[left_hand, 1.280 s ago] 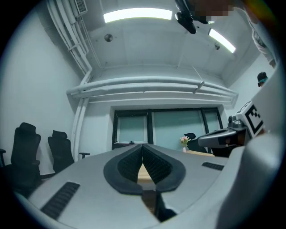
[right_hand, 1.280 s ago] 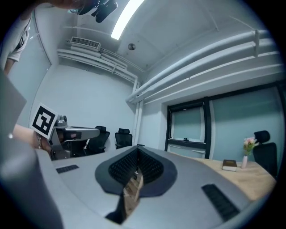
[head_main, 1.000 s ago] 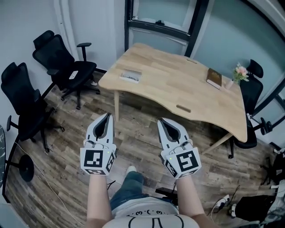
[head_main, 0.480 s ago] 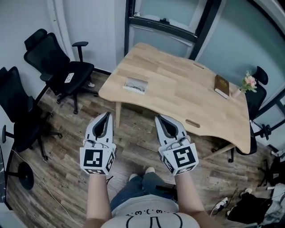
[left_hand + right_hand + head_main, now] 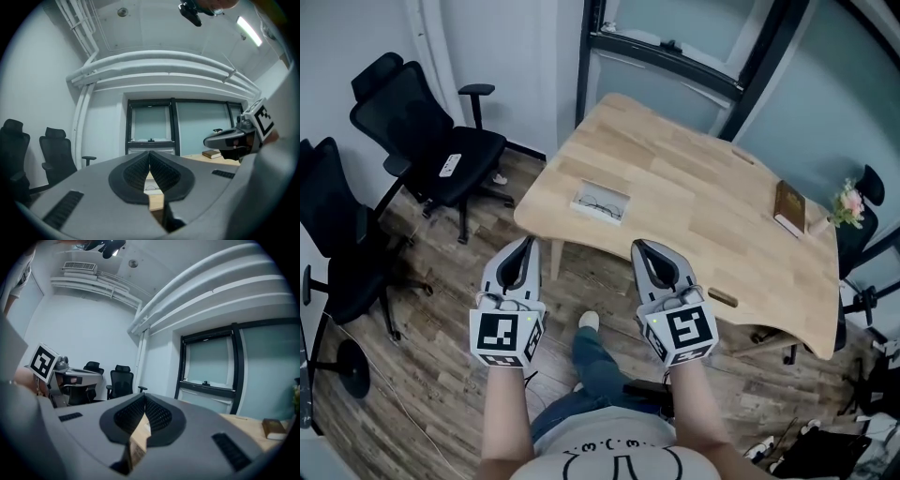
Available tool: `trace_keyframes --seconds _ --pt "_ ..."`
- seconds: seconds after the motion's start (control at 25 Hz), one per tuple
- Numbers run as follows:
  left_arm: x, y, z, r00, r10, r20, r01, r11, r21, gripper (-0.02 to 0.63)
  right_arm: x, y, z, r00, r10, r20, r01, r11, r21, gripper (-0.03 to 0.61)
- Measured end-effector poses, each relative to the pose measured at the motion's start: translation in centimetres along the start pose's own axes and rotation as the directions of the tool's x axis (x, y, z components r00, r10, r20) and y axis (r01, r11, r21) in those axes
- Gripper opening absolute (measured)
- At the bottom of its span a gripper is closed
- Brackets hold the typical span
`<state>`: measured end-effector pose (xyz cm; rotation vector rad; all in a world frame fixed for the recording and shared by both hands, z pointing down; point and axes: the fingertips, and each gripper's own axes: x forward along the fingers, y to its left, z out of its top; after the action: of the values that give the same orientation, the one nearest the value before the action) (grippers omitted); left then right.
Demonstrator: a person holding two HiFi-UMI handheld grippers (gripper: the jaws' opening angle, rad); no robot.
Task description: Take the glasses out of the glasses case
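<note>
An open white glasses case (image 5: 601, 203) with dark-rimmed glasses (image 5: 602, 207) in it lies near the left front edge of the wooden table (image 5: 703, 202). Through the left gripper's jaws the case (image 5: 151, 189) shows small on the tabletop. My left gripper (image 5: 527, 246) is held level over the floor, short of the table, tips together and empty. Beside it to the right, my right gripper (image 5: 639, 248) is also shut and empty, its tip just short of the table's edge. In the left gripper view the right gripper (image 5: 208, 140) shows at the right.
Two black office chairs (image 5: 431, 141) stand at the left by the wall. A brown book (image 5: 789, 208) and a small vase of flowers (image 5: 847, 204) sit at the table's far right. Another chair (image 5: 858, 281) stands beyond that end. A glass-panelled partition (image 5: 675, 56) runs behind the table.
Both grippers have moved forward toward the table, side by side, still shut. The table and the glasses case now lie closer in the head view.
</note>
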<state>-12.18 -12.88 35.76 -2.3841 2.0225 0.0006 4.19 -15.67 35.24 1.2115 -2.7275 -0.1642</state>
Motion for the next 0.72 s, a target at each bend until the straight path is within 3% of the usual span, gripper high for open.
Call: trace_keyframes --seconds 0.52,0.56,0.6,0.64,0.72 --pt "18.4 6.2 -3.5 0.994 -0.012 -0.105 0.01 1.0 -0.018 0.017 17.8 -9.4 -5.2 0.986 0.068 -0.149 -0.056 0.995 0.085 0.015" --pt "19.4 6.5 -3.9 0.993 -0.011 -0.114 0.009 1.0 -0.022 0.017 18.8 -9.8 -5.8 0.981 0.092 -0.17 -0.074 0.991 0.11 0.039" --pt "20.2 6.9 -4.2 0.992 -0.01 -0.122 0.007 1.0 -0.024 0.017 19.7 -9.9 -6.6 0.973 0.122 -0.196 -0.098 0.987 0.129 0.18" --pt "21.0 7.2 -4.5 0.992 -0.008 -0.128 0.005 1.0 -0.027 0.017 20.5 -10.0 -7.3 0.963 0.147 -0.227 -0.118 0.984 0.133 0.254" --pt "22.3 7.9 -4.9 0.991 -0.005 -0.134 0.0 0.999 -0.032 0.017 21.7 -10.2 -8.6 0.945 0.165 -0.282 -0.142 0.985 0.101 0.254"
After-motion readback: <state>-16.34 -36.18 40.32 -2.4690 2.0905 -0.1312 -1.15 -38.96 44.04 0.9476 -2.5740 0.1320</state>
